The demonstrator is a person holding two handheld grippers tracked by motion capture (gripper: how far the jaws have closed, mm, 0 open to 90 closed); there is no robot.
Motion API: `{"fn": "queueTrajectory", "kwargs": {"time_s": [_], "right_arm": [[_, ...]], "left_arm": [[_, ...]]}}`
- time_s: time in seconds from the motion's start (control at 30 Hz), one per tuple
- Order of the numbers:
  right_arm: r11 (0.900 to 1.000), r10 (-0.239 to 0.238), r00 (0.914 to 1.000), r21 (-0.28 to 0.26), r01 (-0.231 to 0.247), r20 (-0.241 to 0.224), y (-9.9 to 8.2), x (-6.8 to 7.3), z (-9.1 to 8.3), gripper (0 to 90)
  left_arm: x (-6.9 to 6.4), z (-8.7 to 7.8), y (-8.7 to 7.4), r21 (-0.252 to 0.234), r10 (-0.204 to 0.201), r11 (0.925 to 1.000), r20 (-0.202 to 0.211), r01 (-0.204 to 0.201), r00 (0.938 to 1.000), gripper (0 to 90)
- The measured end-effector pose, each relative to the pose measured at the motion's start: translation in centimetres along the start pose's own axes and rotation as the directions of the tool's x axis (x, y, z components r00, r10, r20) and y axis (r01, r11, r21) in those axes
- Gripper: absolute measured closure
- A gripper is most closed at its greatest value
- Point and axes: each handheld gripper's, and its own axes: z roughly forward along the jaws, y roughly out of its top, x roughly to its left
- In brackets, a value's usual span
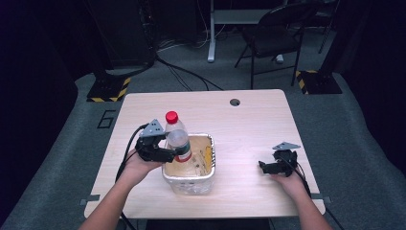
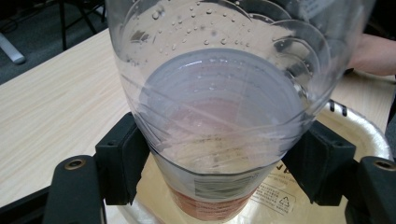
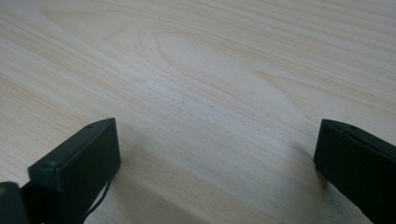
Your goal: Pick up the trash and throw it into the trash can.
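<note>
And there's the bottle [image 1: 177, 136], clear plastic with a red cap, upright over the near-left part of the white tub [image 1: 208, 178], its base down inside the rim as far as the high view lets me judge. Whether it touches the tub floor, I can't tell. The left tool [image 1: 170, 152] has it clamped, jaws pressed against both sides of the lower body just above the label [image 2: 219, 191].

Handling, by my reading: thin-walled and partly filled with water, droplets beading inside, so it looks light to middling in weight, and the weight will slosh. The wall looks soft enough to dent under a hard squeeze and smooth enough to slip. The ribbed band where the jaws sit now seems a fair hold, stiffer than the shoulder and low enough to keep it from tipping.

Over on the other side, the right tool [image 1: 273, 166] rests low on the worktop [image 1: 249, 120], jaws spread wide with bare wood grain between them, gripping nothing, well apart from the tub.

The worktop is pale, flat wood laminate with a cable hole [image 1: 234, 102] near the far edge. Beyond it, grey carpet, a dark folding chair [image 1: 273, 33], trailing cables and hazard-striped stand bases.
</note>
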Motion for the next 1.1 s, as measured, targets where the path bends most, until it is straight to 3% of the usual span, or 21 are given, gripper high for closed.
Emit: {"fn": "queueTrajectory", "kwargs": {"time_s": [0.3, 0.73, 1.1], "right_arm": [[1.0, 0.0, 1.0, 0.0, 0.0, 0.001, 0.0, 0.0, 0.0, 0.0], [1.0, 0.004, 1.0, 0.003, -0.004, -0.001, 0.0, 0.0, 0.0, 0.0], [1.0, 0.004, 1.0, 0.003, -0.004, -0.001, 0.0, 0.1, 0.0, 0.0]], "left_arm": [[0.0, 0.7, -1.3, 0.009, -0.005, 0.9999, 0.022, 0.005, 0.9998, 27.0], [0.1, 1.9, -2.7, 0.053, 0.01, 0.9985, 0.012, -0.01, 0.9999, 26.4], [0.0, 1.6, -3.2, 0.052, 0.027, 0.9982, 0.009, -0.028, 0.9996, 22.9]]}}
